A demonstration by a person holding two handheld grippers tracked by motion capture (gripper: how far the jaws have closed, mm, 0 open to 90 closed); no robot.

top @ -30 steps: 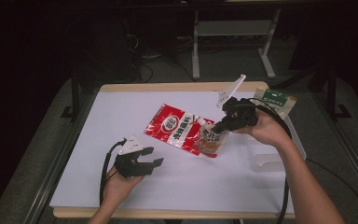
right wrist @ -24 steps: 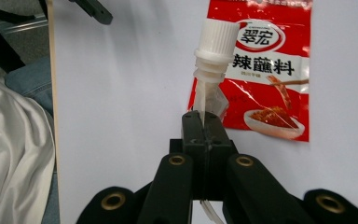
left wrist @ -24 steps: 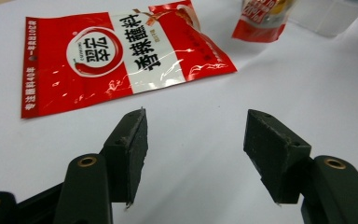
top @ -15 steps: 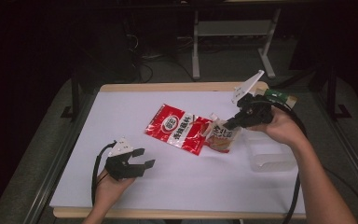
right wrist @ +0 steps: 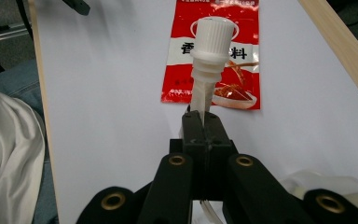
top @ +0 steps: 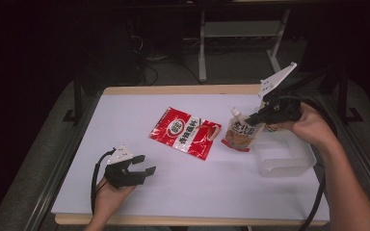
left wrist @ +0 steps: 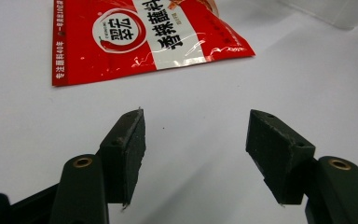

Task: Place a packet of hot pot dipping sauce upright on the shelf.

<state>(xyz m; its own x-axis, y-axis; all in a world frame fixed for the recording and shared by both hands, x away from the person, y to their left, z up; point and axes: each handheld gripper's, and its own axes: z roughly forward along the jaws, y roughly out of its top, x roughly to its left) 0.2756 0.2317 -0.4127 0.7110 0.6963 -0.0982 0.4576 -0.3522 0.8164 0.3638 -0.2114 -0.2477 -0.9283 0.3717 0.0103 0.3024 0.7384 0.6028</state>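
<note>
— So, right gripper: clamped on spout pouch, lifted just off table, hanging beside clear tub?

— Yes, pinched just under white cap. Not yet in tub.

— And left gripper?

— Spread wide, jaws just opening, nothing between them, pointing at red packet.

— Packet lying flat mid-table, untouched?

— Right. Likely remaining: drop pouch in tub, then fetch packet.

Two food packets are on the table: one flat red sachet and one spouted pouch with a single white screw cap. There is one clear plastic tub. Two handheld grippers are in use, one left gripper and one right gripper. One small green item, possibly a circuit board, sits half hidden behind the right hand.
</note>
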